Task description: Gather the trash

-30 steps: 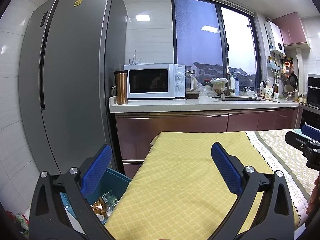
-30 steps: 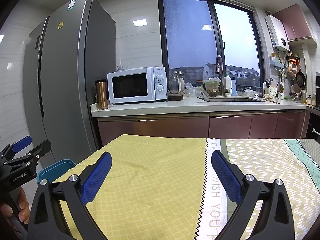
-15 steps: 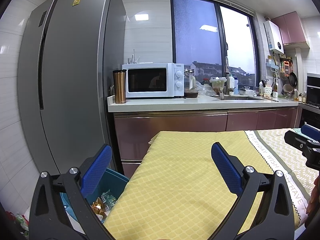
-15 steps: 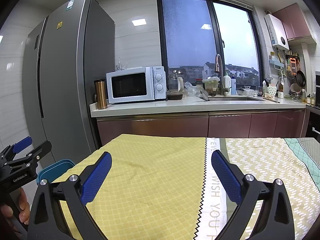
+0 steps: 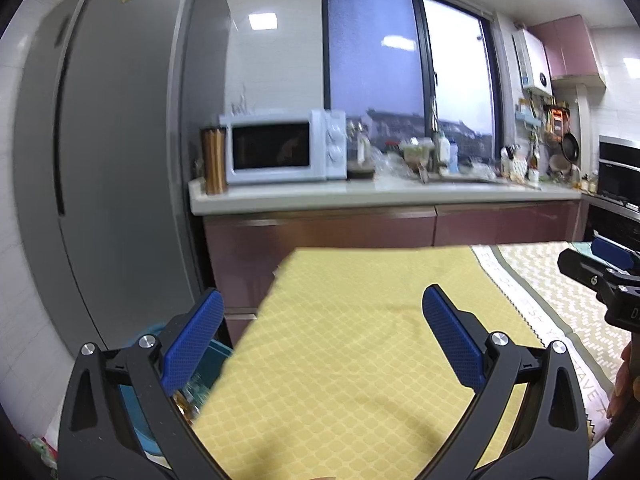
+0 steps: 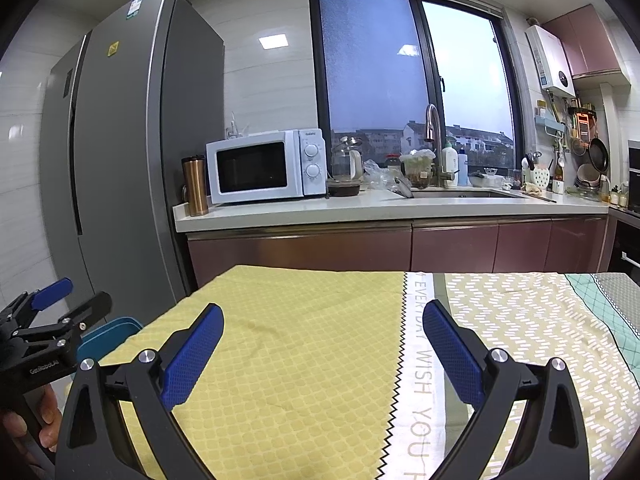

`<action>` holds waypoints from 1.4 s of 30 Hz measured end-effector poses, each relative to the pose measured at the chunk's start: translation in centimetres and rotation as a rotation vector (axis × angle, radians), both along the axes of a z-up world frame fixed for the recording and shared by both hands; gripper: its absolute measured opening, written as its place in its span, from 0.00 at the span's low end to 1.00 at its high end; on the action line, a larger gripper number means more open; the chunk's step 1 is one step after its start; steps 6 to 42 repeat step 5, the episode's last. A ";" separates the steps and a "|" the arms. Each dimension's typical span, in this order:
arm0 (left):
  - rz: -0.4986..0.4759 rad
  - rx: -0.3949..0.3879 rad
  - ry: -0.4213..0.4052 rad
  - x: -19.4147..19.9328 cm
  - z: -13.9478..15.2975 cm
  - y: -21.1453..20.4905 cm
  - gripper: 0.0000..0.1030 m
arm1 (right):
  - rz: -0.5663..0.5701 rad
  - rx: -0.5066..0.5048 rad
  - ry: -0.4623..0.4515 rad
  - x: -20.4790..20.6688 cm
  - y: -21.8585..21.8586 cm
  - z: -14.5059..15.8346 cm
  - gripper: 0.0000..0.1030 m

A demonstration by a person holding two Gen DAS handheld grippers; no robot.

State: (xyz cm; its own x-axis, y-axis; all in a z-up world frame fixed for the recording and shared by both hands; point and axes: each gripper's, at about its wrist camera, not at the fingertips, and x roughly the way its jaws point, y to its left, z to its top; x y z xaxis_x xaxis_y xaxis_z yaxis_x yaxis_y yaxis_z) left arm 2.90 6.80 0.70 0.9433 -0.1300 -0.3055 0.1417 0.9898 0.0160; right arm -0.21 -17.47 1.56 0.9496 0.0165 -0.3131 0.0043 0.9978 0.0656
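Observation:
My left gripper (image 5: 322, 340) hangs open over the left end of the yellow tablecloth (image 5: 360, 340), nothing between its blue pads. Below its left finger, a teal bin (image 5: 136, 412) stands beside the table with crumpled wrappers (image 5: 192, 394) inside, mostly hidden by the finger. My right gripper (image 6: 322, 344) is open too, empty, above the middle of the table (image 6: 304, 344). The right wrist view catches the left gripper (image 6: 44, 320) at far left, above the teal bin (image 6: 106, 336). No loose trash shows on the cloth.
A grey fridge (image 6: 120, 160) stands left of a counter (image 6: 380, 208) holding a white microwave (image 6: 266, 166), a copper tumbler (image 6: 195, 186) and sink clutter. Maroon cabinets (image 6: 400, 248) run behind the table. A person's fingers (image 6: 48, 420) hold the left gripper's handle.
The left wrist view has shifted and blurred, showing that gripper moving, with less of the bin in sight. The right gripper has stayed nearly still. Both grippers remain open.

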 end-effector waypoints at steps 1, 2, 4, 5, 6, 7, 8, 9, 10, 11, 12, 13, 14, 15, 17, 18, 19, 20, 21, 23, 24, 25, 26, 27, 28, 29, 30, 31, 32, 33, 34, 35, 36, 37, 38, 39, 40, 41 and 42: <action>-0.007 -0.003 0.027 0.7 -0.2 -0.1 0.95 | -0.005 0.000 0.008 0.1 -0.2 -0.1 0.93; -0.019 -0.004 0.071 1.9 -0.6 -0.3 0.95 | -0.014 0.002 0.020 0.3 -0.6 -0.2 0.93; -0.026 0.002 0.158 4.2 -1.6 -0.7 0.95 | -0.028 0.004 0.043 0.8 -1.4 -0.5 0.94; -0.035 0.008 0.218 5.9 -2.2 -1.1 0.95 | -0.039 0.004 0.067 1.2 -2.0 -0.7 0.94; -0.035 0.008 0.218 5.9 -2.2 -1.1 0.95 | -0.039 0.004 0.067 1.2 -2.0 -0.7 0.94; -0.035 0.008 0.218 5.9 -2.2 -1.1 0.95 | -0.039 0.004 0.067 1.2 -2.0 -0.7 0.94; -0.035 0.008 0.218 5.9 -2.2 -1.1 0.95 | -0.039 0.004 0.067 1.2 -2.0 -0.7 0.94; -0.035 0.008 0.218 5.9 -2.2 -1.1 0.95 | -0.039 0.004 0.067 1.2 -2.0 -0.7 0.94; -0.035 0.008 0.218 5.9 -2.2 -1.1 0.95 | -0.039 0.004 0.067 1.2 -2.0 -0.7 0.94; -0.035 0.008 0.218 5.9 -2.2 -1.1 0.95 | -0.039 0.004 0.067 1.2 -2.0 -0.7 0.94; -0.035 0.008 0.218 5.9 -2.2 -1.1 0.95 | -0.039 0.004 0.067 1.2 -2.0 -0.7 0.94; -0.035 0.008 0.218 5.9 -2.2 -1.1 0.95 | -0.039 0.004 0.067 1.2 -2.0 -0.7 0.94; -0.035 0.008 0.218 5.9 -2.2 -1.1 0.95 | -0.039 0.004 0.067 1.2 -2.0 -0.7 0.94; -0.035 0.008 0.218 5.9 -2.2 -1.1 0.95 | -0.039 0.004 0.067 1.2 -2.0 -0.7 0.94; -0.035 0.008 0.218 5.9 -2.2 -1.1 0.95 | -0.039 0.004 0.067 1.2 -2.0 -0.7 0.94; -0.035 0.008 0.218 5.9 -2.2 -1.1 0.95 | -0.039 0.004 0.067 1.2 -2.0 -0.7 0.94; -0.035 0.008 0.218 5.9 -2.2 -1.1 0.95 | -0.039 0.004 0.067 1.2 -2.0 -0.7 0.94; -0.035 0.008 0.218 5.9 -2.2 -1.1 0.95 | -0.039 0.004 0.067 1.2 -2.0 -0.7 0.94; -0.035 0.008 0.218 5.9 -2.2 -1.1 0.95 | -0.039 0.004 0.067 1.2 -2.0 -0.7 0.94; -0.035 0.008 0.218 5.9 -2.2 -1.1 0.95 | -0.039 0.004 0.067 1.2 -2.0 -0.7 0.94; -0.035 0.008 0.218 5.9 -2.2 -1.1 0.95 | -0.039 0.004 0.067 1.2 -2.0 -0.7 0.94; -0.035 0.008 0.218 5.9 -2.2 -1.1 0.95 | -0.039 0.004 0.067 1.2 -2.0 -0.7 0.94; -0.035 0.008 0.218 5.9 -2.2 -1.1 0.95 | -0.039 0.004 0.067 1.2 -2.0 -0.7 0.94; -0.035 0.008 0.218 5.9 -2.2 -1.1 0.95 | -0.039 0.004 0.067 1.2 -2.0 -0.7 0.94; -0.035 0.008 0.218 5.9 -2.2 -1.1 0.95 | -0.039 0.004 0.067 1.2 -2.0 -0.7 0.94; -0.035 0.008 0.218 5.9 -2.2 -1.1 0.95 | -0.039 0.004 0.067 1.2 -2.0 -0.7 0.94; -0.035 0.008 0.218 5.9 -2.2 -1.1 0.95 | -0.039 0.004 0.067 1.2 -2.0 -0.7 0.94; -0.035 0.008 0.218 5.9 -2.2 -1.1 0.95 | -0.039 0.004 0.067 1.2 -2.0 -0.7 0.94; -0.035 0.008 0.218 5.9 -2.2 -1.1 0.95 | -0.039 0.004 0.067 1.2 -2.0 -0.7 0.94; -0.035 0.008 0.218 5.9 -2.2 -1.1 0.95 | -0.039 0.004 0.067 1.2 -2.0 -0.7 0.94; -0.035 0.008 0.218 5.9 -2.2 -1.1 0.95 | -0.039 0.004 0.067 1.2 -2.0 -0.7 0.94; -0.035 0.008 0.218 5.9 -2.2 -1.1 0.95 | -0.039 0.004 0.067 1.2 -2.0 -0.7 0.94; -0.035 0.008 0.218 5.9 -2.2 -1.1 0.95 | -0.039 0.004 0.067 1.2 -2.0 -0.7 0.94; -0.035 0.008 0.218 5.9 -2.2 -1.1 0.95 | -0.039 0.004 0.067 1.2 -2.0 -0.7 0.94; -0.035 0.008 0.218 5.9 -2.2 -1.1 0.95 | -0.039 0.004 0.067 1.2 -2.0 -0.7 0.94; -0.035 0.008 0.218 5.9 -2.2 -1.1 0.95 | -0.039 0.004 0.067 1.2 -2.0 -0.7 0.94; -0.035 0.008 0.218 5.9 -2.2 -1.1 0.95 | -0.039 0.004 0.067 1.2 -2.0 -0.7 0.94; -0.035 0.008 0.218 5.9 -2.2 -1.1 0.95 | -0.039 0.004 0.067 1.2 -2.0 -0.7 0.94; -0.035 0.008 0.218 5.9 -2.2 -1.1 0.95 | -0.039 0.004 0.067 1.2 -2.0 -0.7 0.94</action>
